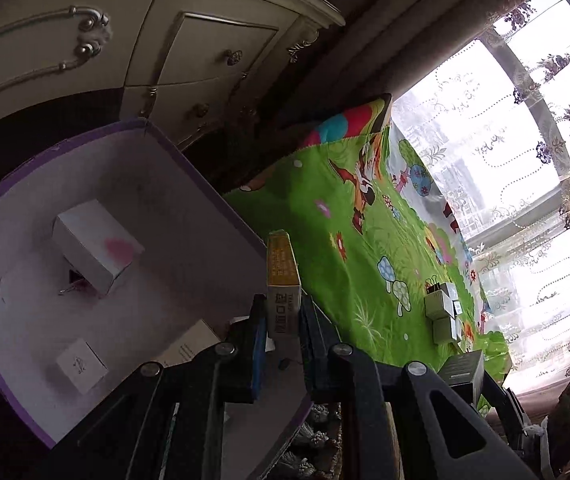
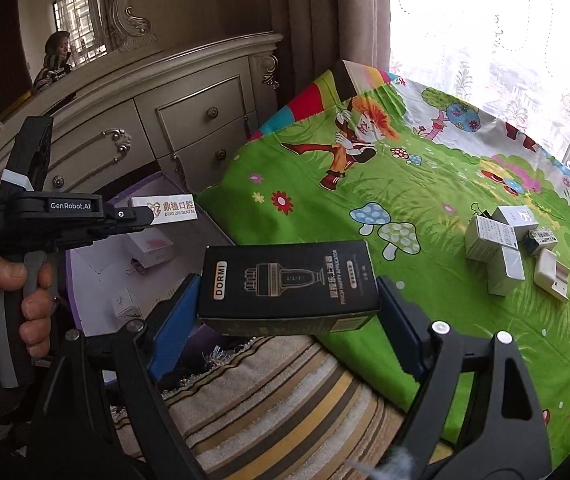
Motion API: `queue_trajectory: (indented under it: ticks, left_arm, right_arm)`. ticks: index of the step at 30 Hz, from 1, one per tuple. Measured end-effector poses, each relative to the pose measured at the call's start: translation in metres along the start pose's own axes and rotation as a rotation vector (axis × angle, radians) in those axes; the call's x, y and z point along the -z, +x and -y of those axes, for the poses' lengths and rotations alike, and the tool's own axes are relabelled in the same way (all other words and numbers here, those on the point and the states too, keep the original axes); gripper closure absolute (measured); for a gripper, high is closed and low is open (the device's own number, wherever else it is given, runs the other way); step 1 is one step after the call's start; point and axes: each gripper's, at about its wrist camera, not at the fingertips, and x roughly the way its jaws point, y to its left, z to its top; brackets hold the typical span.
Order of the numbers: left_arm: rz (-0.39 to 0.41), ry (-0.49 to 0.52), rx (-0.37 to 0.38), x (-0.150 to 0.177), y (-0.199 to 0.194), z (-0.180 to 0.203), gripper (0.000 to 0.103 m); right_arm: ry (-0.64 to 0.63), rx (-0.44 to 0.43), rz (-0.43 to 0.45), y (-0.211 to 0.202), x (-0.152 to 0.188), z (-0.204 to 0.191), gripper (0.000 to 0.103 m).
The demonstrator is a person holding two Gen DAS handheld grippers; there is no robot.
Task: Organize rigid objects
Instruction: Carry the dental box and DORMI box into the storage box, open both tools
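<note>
Left wrist view: my left hand-held gripper [image 1: 283, 320] is squeezed narrow on a slim white and yellow cardboard box [image 1: 282, 280]. I hold it by its thin sides so it cannot slip. The box sticks out just over the edge of the big purple open box with a white inside [image 1: 189, 168], at about 10 o'clock from my gripper. I think that is where it should go, because a white box with a pink spot [image 1: 97, 246] and a small white carton [image 1: 81, 366] already lie in there.

In the right wrist view, my right hand-held gripper [image 2: 289, 312] is spread wide. Its blue pads press on the two ends of a black flat cardboard box with DORMI printed on it [image 2: 289, 284]. It needs that wide hold because the box is long.

At 2 o'clock, a bunch of small white boxes [image 2: 497, 248] sits on the green cartoon cloth [image 2: 365, 208] over the surface. I guess they go in later.
</note>
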Motion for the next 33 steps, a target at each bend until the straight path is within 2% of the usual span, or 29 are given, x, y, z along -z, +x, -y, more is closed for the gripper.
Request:
queue_trajectory:
  ticks: [7, 13, 15, 18, 22, 24, 27, 29, 33]
  left_arm:
    - [0.004, -0.076, -0.021, -0.001, 0.001, -0.035, 0.087]
    - [-0.002, -0.098, -0.044, -0.002, 0.005, -0.048, 0.084]
    - [-0.006, -0.109, -0.053, -0.003, 0.006, -0.052, 0.08]
    - [-0.002, -0.106, -0.07, -0.003, 0.005, -0.053, 0.066]
    - [0.015, -0.053, -0.103, -0.004, 0.004, -0.041, 0.054]
    - [0.059, -0.014, -0.137, -0.003, 0.001, -0.032, 0.052]
    - [0.131, 0.134, -0.181, 0.001, -0.002, -0.009, 0.047]
    - [0.121, 0.219, -0.195, 0.004, 0.002, 0.003, 0.045]
    - [0.092, 0.245, -0.166, 0.008, 0.008, 0.015, 0.045]
  right_arm:
    - [-0.077, -0.075, -0.059, 0.024, -0.003, -0.051, 0.016]
    - [-0.154, -0.13, -0.09, 0.044, -0.001, -0.086, 0.016]
    - [-0.171, -0.153, -0.108, 0.05, 0.0, -0.092, 0.016]
    - [-0.181, -0.169, -0.144, 0.057, 0.004, -0.094, 0.015]
    - [-0.15, -0.168, -0.156, 0.058, 0.005, -0.087, 0.014]
    - [-0.133, -0.169, -0.153, 0.056, 0.006, -0.083, 0.013]
    - [-0.103, -0.168, -0.151, 0.053, 0.006, -0.076, 0.012]
    - [-0.08, -0.166, -0.151, 0.052, 0.006, -0.069, 0.012]
    - [-0.04, -0.147, -0.146, 0.047, 0.007, -0.05, 0.012]
